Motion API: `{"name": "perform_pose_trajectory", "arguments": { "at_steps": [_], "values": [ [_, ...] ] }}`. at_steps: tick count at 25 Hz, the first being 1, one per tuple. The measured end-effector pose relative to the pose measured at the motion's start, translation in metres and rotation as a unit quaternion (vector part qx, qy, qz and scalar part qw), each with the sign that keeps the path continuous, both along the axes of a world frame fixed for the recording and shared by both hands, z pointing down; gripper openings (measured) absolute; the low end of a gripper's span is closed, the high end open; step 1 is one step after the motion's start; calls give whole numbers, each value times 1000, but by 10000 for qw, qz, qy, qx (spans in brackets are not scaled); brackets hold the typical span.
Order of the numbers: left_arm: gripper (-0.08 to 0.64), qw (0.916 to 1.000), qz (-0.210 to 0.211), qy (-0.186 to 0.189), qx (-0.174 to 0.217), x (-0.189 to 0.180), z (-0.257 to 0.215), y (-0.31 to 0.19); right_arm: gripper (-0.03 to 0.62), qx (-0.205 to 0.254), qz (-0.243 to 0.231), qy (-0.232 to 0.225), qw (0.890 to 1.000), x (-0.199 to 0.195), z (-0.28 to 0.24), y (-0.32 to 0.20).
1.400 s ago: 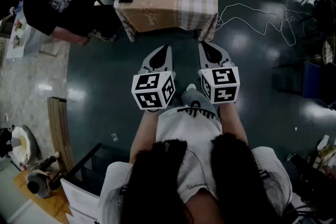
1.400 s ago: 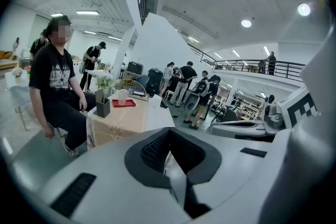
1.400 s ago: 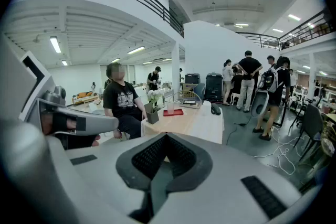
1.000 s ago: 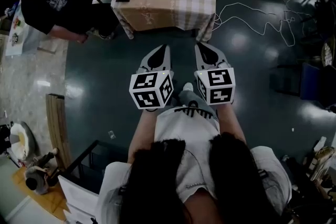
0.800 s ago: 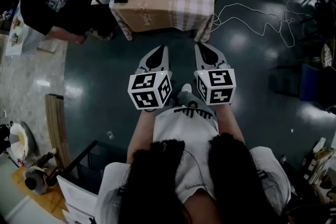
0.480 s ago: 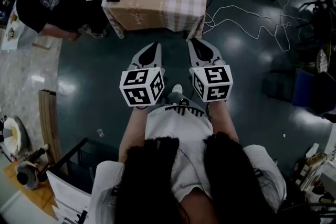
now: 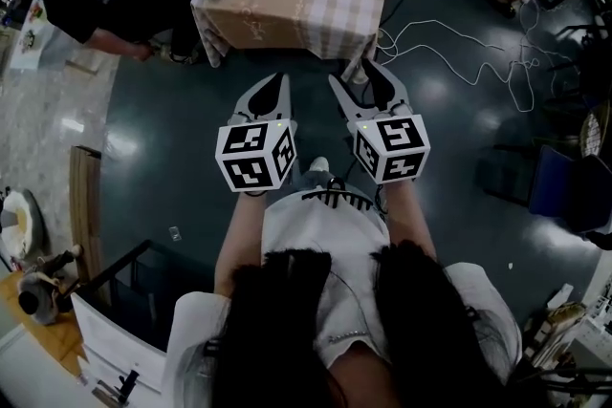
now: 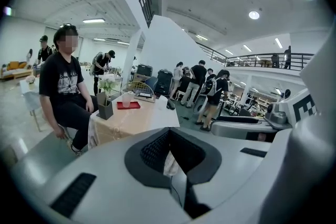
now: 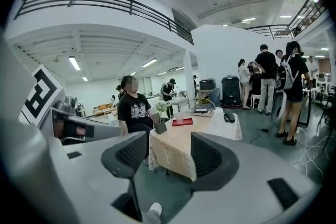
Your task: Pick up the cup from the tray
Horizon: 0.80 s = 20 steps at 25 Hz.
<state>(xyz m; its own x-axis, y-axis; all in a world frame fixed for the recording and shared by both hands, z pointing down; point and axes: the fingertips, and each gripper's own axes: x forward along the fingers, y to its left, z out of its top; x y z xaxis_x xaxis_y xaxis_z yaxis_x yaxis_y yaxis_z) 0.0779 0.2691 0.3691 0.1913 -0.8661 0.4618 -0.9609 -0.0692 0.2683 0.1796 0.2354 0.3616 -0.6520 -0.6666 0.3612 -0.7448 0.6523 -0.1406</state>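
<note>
Dark polished floor [image 7: 182, 119] lay under both tools, in a wide, busy hall. I had the left gripper [image 8: 168, 134] with its jaws pressed together on nothing. The right gripper [image 9: 168, 155] had just been opening, and its jaws stood spread with only air and floor between them. Neither tool touched anything. Well ahead of both sets of fingertips stood a cloth-covered table [image 9: 178, 152]. Seen along the right jaws, the red tray [image 9: 188, 123] on its top sat almost in line with the open gap. Seen along the left jaws, it sat ahead and off to the left. The cup [image 9: 179, 118] stood upright on the end of the tray nearer a seated person [image 9: 134, 110], with a dark planter [image 8: 105, 110] just beside the tray on that side. I judged the cup small, pale and thin-walled. It was probably light and easy to tip or crush, and perhaps slick, though it was too far off to tell the material or whether it held anything. I would take it with the right gripper from the side, pads on opposite sides of the wall around mid-height and clear of the tray's lip, squeezing gently. The whole approach remained to be made.
</note>
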Motion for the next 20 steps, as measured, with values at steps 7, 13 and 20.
{"name": "perform_pose_trajectory", "arguments": {
  "at_steps": [7,13,20],
  "values": [
    [6,9999,-59,-98,68,-18,3,-35,304,191,21,18,9998,-11,-2,-35],
    [6,9999,-169,-4,5,-46,11,-79,348,241,-71,89,9996,-36,0,-79],
    [6,9998,-208,31,-74,-87,19,-140,365,129,-104,166,9997,-75,8,-135]
  ]
}}
